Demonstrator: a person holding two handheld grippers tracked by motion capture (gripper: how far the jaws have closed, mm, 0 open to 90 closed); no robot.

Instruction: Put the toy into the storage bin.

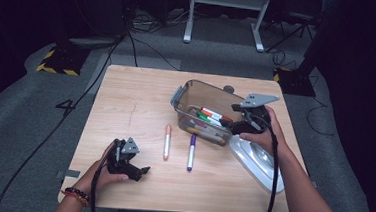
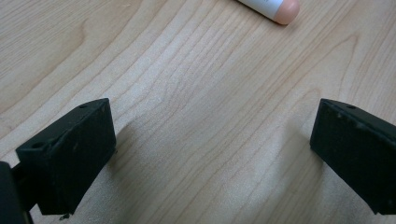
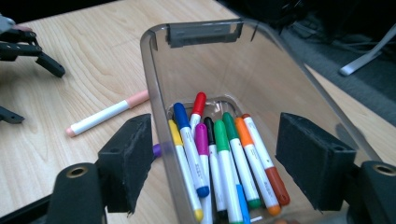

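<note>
Markers are being collected into the bin, a clear plastic box with a grey latch, standing in the far right part of the table near its right edge. In the right gripper view, a batch of capped markers is seen lying in the bin's bottom, among them yellow, blue, red, magenta, black, green and orange ones. The right gripper is held at the bin's open side; its jaws stand apart with nothing between the pads, so a deposit is judged to be finished. Two markers are left loose on the table near its middle, side by side but apart: the pink marker and the purple marker, both pointing roughly toward the far edge. The white lid lies at the right edge, just behind the right hand. The left gripper rests near the front left corner, released and empty, with bare wood between its jaws and the pink marker's cap just beyond them. Step in hand is taken as the return for the next marker. Next move would call for a descent over one loose marker, jaws aligned across its barrel, then closure at mid-length.
</note>
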